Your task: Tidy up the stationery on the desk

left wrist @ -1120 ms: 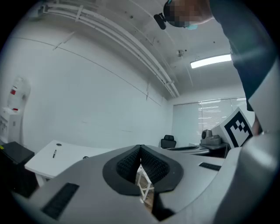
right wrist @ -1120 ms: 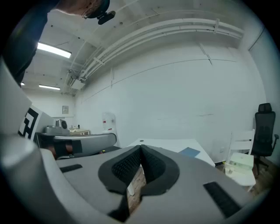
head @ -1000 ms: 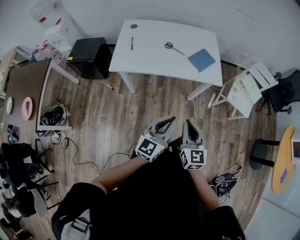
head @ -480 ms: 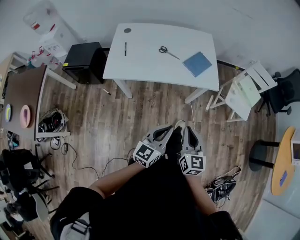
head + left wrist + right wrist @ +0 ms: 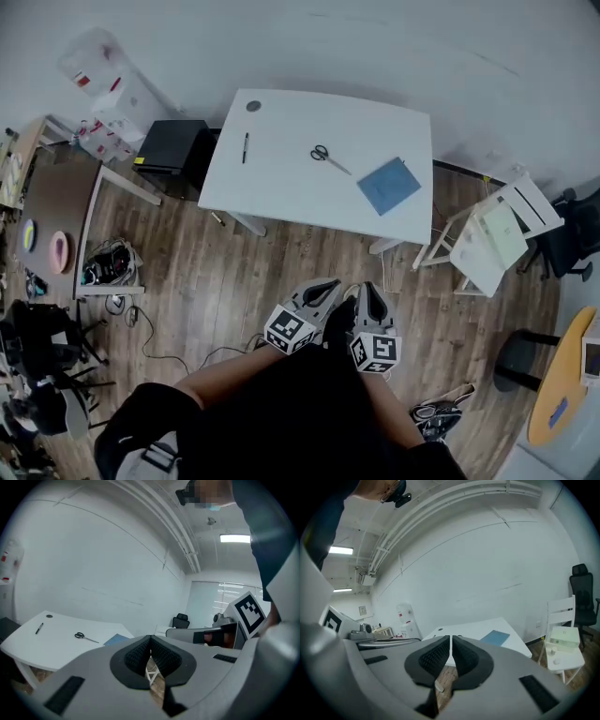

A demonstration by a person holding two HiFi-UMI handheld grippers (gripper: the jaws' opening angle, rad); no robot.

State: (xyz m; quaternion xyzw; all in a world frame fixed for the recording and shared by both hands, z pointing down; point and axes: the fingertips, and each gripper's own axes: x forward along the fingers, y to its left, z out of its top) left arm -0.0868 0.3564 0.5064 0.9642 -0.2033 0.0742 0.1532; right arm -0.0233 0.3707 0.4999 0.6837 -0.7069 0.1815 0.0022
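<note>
Your left gripper [image 5: 325, 284] and right gripper [image 5: 369, 289] sit side by side in front of your body, over the wooden floor [image 5: 216, 272]. Each one has its fingers pressed together with nothing gripped between them. Both point toward the white tabletop [image 5: 281, 192], which stands well apart from them across the floor. All the stationery lies on that tabletop, out of reach of either pair of fingers. The black pen [image 5: 246, 147] lies near the left edge, toward the far left corner. Just beyond it, a small dark round thing [image 5: 253, 106] sits right in that corner. The scissors [image 5: 330, 157] lie around the middle, a little toward the far edge, with their handles to the left. The blue notebook [image 5: 388, 185] lies flat near the right edge, closer to the near right corner, and is the item nearest your grippers. In the left gripper view, the pen [image 5: 39, 628] and scissors [image 5: 84, 636] show well off to the left of the closed fingers. In the right gripper view, the notebook [image 5: 494, 637] shows just to the right of them.
</note>
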